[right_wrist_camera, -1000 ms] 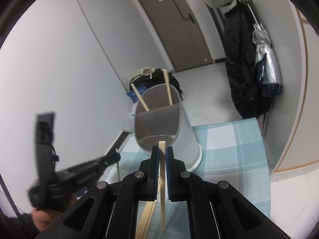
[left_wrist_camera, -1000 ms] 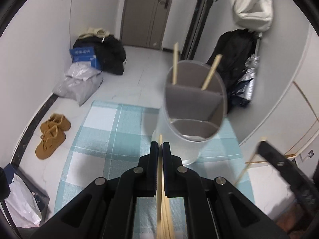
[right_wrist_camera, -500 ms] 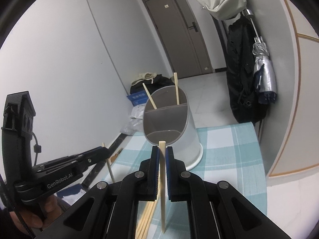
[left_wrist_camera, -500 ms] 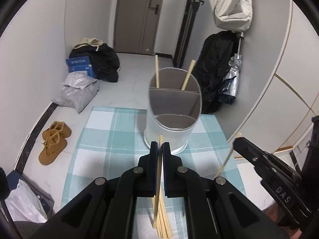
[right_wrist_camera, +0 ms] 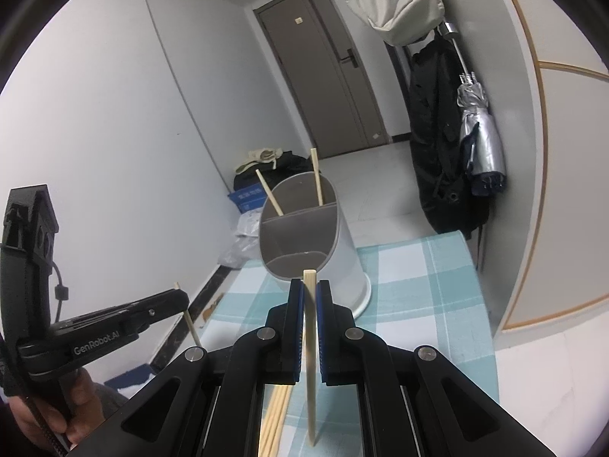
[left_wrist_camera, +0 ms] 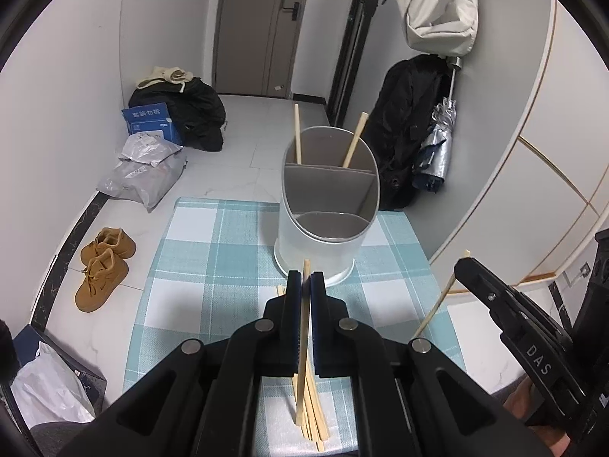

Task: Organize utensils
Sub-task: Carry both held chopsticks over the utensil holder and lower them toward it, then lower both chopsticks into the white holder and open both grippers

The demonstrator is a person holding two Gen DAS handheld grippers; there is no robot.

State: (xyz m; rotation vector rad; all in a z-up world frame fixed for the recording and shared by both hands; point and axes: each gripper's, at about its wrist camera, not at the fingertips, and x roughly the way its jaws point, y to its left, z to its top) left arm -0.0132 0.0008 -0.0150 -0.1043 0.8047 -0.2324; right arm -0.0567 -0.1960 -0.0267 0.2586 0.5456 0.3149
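Chopsticks are the job here, and each gripper has 1 clamped and lifted off the table.

Left wrist view: the left gripper (left_wrist_camera: 305,280) is closed on a single chopstick (left_wrist_camera: 303,339), which stands nearly upright between the pads. Below it, the loose pile of chopsticks (left_wrist_camera: 314,419) lies on the checked tablecloth (left_wrist_camera: 198,266). The utensil holder (left_wrist_camera: 325,224) stands just ahead on the cloth, a white oval tub with dividers; 2 chopsticks (left_wrist_camera: 352,146) already lean in its far compartment. At the right edge, the right gripper (left_wrist_camera: 462,266) pinches its own stick.

Right wrist view: the right gripper (right_wrist_camera: 310,289) is shut on its chopstick (right_wrist_camera: 311,358), whose top pokes above the jaws, with the holder (right_wrist_camera: 304,243) close in front. The left gripper (right_wrist_camera: 182,299) sits lower left, its stick hanging below the tips.

Judged from this, pickup is done and the carry to the holder is in hand. Next, each stick needs lifting above the rim, lining up over the far compartment, then releasing so it drops in beside the others.
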